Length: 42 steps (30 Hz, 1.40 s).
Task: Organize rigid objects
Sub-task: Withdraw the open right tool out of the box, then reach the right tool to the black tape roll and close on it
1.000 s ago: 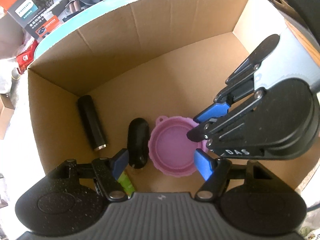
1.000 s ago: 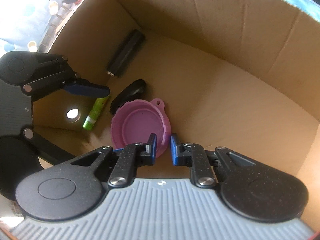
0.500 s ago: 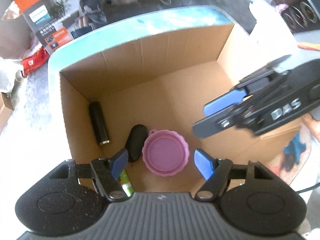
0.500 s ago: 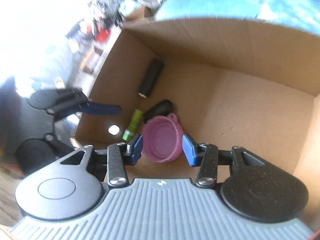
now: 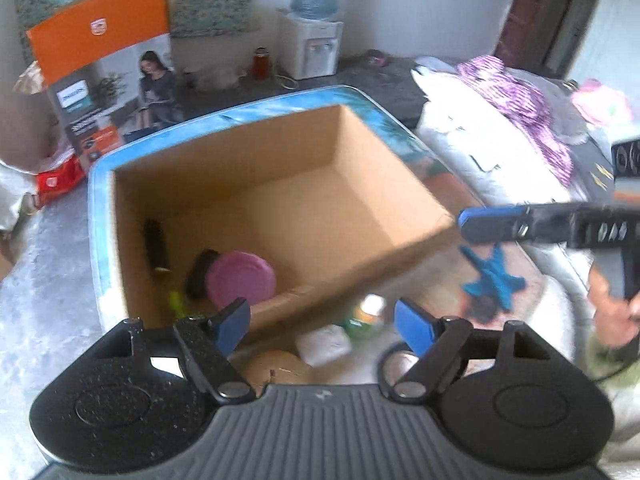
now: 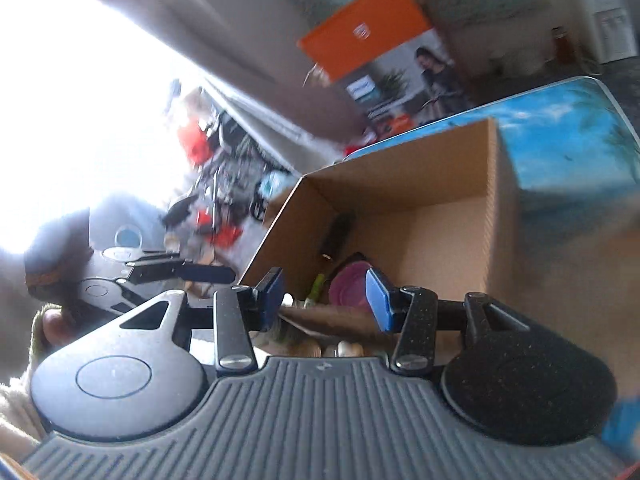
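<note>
An open cardboard box [image 5: 280, 184] holds a pink lid [image 5: 240, 280], a black cylinder [image 5: 156, 248], a black oval piece [image 5: 198, 276] and a green tube [image 5: 176, 302]. My left gripper [image 5: 322, 320] hangs above the box's near wall, its jaws opening with nothing between them. My right gripper [image 6: 325, 296] is open and empty, outside the box [image 6: 400, 184] and looking in at the pink lid [image 6: 348, 288] and the black cylinder [image 6: 338, 236]. In the left wrist view the right gripper's blue fingertip [image 5: 480, 220] shows past the box's right corner.
Outside the near wall lie a white block [image 5: 324, 340], a small green jar [image 5: 368, 316], a tan round thing [image 5: 276, 364] and a blue toy figure [image 5: 496, 280]. An orange-and-white product carton [image 5: 104, 80], a water dispenser [image 5: 316, 40] and heaped cloths [image 5: 500, 120] stand behind.
Both grippers rose and drew back out of the box. The right jaws opened at the pink lid's edge, and the lid stays on the box floor. The left jaws spread wider.
</note>
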Each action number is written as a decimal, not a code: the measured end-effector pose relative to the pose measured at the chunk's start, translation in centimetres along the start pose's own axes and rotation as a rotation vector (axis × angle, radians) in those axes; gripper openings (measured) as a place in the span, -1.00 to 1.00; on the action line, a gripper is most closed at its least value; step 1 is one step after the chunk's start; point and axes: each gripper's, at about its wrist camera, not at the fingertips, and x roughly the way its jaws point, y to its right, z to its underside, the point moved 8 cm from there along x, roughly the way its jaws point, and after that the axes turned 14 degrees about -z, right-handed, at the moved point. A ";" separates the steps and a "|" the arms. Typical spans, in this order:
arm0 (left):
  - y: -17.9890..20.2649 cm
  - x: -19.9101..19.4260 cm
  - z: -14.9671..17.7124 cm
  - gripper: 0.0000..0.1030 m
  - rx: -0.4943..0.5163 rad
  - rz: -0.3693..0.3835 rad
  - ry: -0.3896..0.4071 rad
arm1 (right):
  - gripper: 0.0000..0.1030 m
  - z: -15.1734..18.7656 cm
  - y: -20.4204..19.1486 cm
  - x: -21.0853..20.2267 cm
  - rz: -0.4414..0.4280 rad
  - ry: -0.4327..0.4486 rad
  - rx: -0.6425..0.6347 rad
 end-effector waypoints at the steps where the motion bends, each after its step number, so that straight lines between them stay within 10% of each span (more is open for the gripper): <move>1: 1.0 0.2 0.3 0.57 0.003 0.021 -0.001 | -0.14 1.0 0.2 -0.8 0.013 0.017 0.005; 8: 6.2 2.7 3.3 0.58 -0.025 0.091 -0.025 | -0.14 8.4 2.9 -3.5 0.095 0.074 0.100; 17: 8.4 6.6 8.9 0.58 -0.011 0.008 -0.068 | -0.14 13.5 5.9 -3.2 0.177 0.033 0.133; 34: 11.5 9.1 11.7 0.57 0.150 -0.105 -0.008 | -0.14 14.3 6.0 -0.5 0.239 -0.069 0.049; 42: 11.6 8.8 11.4 0.26 0.154 -0.096 0.030 | -0.19 14.6 5.8 2.1 0.234 -0.138 0.002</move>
